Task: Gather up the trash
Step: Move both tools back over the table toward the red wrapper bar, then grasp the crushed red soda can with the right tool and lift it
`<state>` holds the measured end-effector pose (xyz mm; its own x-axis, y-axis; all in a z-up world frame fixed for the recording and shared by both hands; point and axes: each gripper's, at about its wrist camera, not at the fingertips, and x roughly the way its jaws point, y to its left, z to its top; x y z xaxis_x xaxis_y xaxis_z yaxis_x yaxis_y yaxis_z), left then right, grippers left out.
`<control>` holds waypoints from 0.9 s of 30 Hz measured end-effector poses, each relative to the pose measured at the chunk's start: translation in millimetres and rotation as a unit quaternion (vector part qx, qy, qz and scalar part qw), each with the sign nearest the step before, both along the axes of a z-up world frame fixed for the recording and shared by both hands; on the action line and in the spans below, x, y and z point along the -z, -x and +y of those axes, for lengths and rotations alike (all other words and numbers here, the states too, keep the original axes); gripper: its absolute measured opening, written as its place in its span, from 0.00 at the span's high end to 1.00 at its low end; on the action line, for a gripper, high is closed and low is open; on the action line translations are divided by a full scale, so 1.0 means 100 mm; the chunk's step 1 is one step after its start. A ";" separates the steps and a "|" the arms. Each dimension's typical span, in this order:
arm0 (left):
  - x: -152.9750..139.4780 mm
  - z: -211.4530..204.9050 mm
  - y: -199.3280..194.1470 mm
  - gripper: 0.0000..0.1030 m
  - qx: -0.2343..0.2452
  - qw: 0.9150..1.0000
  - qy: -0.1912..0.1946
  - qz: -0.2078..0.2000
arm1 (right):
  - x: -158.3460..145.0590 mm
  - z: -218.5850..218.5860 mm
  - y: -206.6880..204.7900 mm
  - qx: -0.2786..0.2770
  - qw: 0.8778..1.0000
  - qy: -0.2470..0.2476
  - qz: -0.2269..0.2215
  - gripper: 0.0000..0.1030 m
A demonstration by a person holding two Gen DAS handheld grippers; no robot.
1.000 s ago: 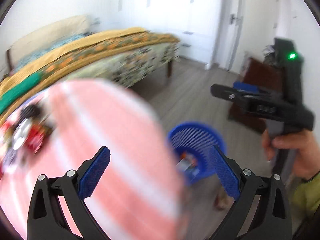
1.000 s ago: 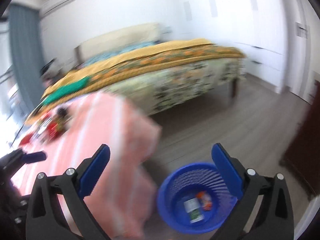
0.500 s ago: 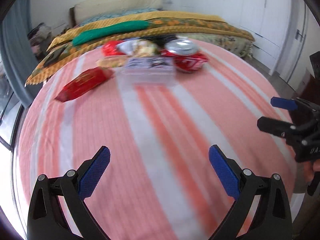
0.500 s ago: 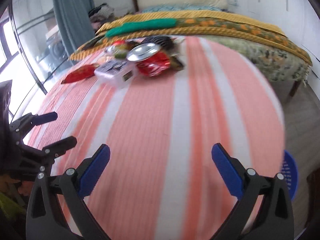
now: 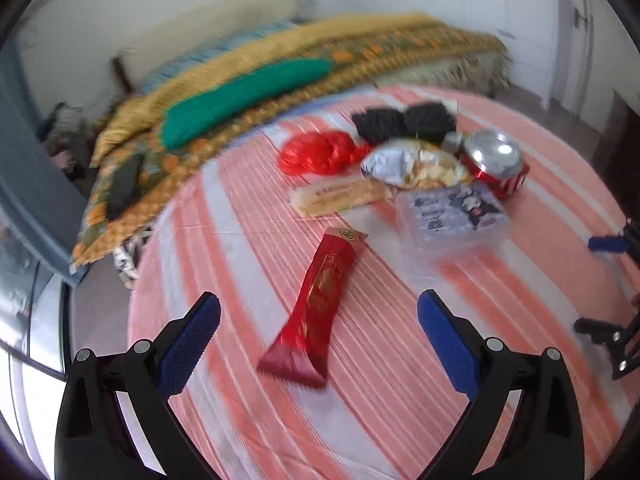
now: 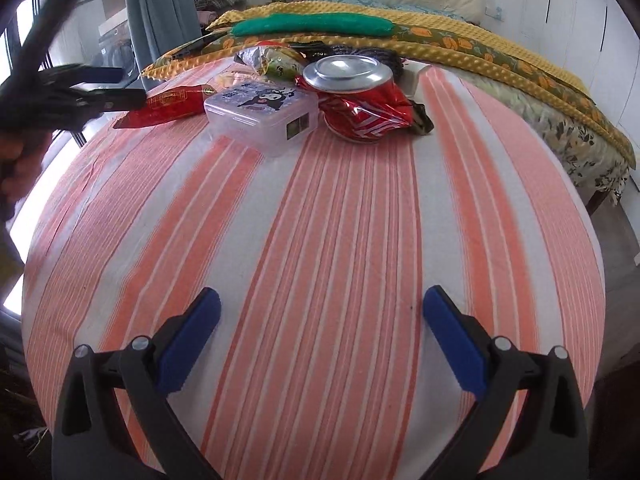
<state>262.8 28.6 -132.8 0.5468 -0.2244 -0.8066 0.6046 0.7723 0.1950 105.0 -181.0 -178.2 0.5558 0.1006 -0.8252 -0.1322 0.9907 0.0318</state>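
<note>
left gripper (image 5: 318, 330) jaws spread wide, empty, hovering over red snack wrapper (image 5: 316, 304) lying flat on striped tablecloth (image 5: 400, 360). right gripper (image 6: 322, 330) also wide apart, empty, above bare cloth. crushed red can (image 6: 356, 96), clear plastic box (image 6: 262, 114), foil chip bag (image 5: 412, 162) clustered at far side.

Left wrist view: motion blur softens the whole frame; print on the red wrapper (image 5: 320, 300) is unreadable. The right claw (image 5: 608, 284) is cut off by the right frame edge. Right wrist view: the left claw (image 6: 100, 84), at upper left, is blurred. The crushed can (image 6: 360, 92) hides the dark items behind it. The clear plastic box (image 6: 262, 114) partly covers the red wrapper.
</note>
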 end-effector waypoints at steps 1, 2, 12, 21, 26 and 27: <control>0.06 -0.03 -0.12 0.06 0.011 1.000 -0.019 0.008 | 0.00 -0.01 -0.01 0.000 1.000 -0.001 0.000 0.04; 0.12 -0.08 -0.20 0.10 0.022 0.999 -0.039 0.013 | 0.00 0.00 -0.01 0.000 1.000 -0.001 0.000 0.04; 0.35 -0.04 -0.40 0.81 0.027 0.996 0.010 0.088 | 0.00 0.00 -0.01 0.001 1.000 0.000 0.000 0.04; 0.35 0.15 0.67 0.80 -0.081 0.988 0.094 0.087 | 0.00 0.00 -0.02 0.001 1.000 -0.002 0.000 0.04; 0.42 0.09 0.87 0.32 -0.091 0.989 0.101 0.056 | -0.03 -0.05 -0.04 -0.004 1.000 -0.022 0.004 0.04; 0.43 0.09 0.88 0.31 -0.091 0.990 0.100 0.048 | -0.05 -0.09 -0.07 -0.008 0.999 -0.034 0.008 0.04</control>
<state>175.1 37.1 -176.2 0.5154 -0.2905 -0.8062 0.4610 0.8870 -0.0249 111.8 -190.3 -173.3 0.5412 0.1664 -0.8242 -0.1472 0.9838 0.1019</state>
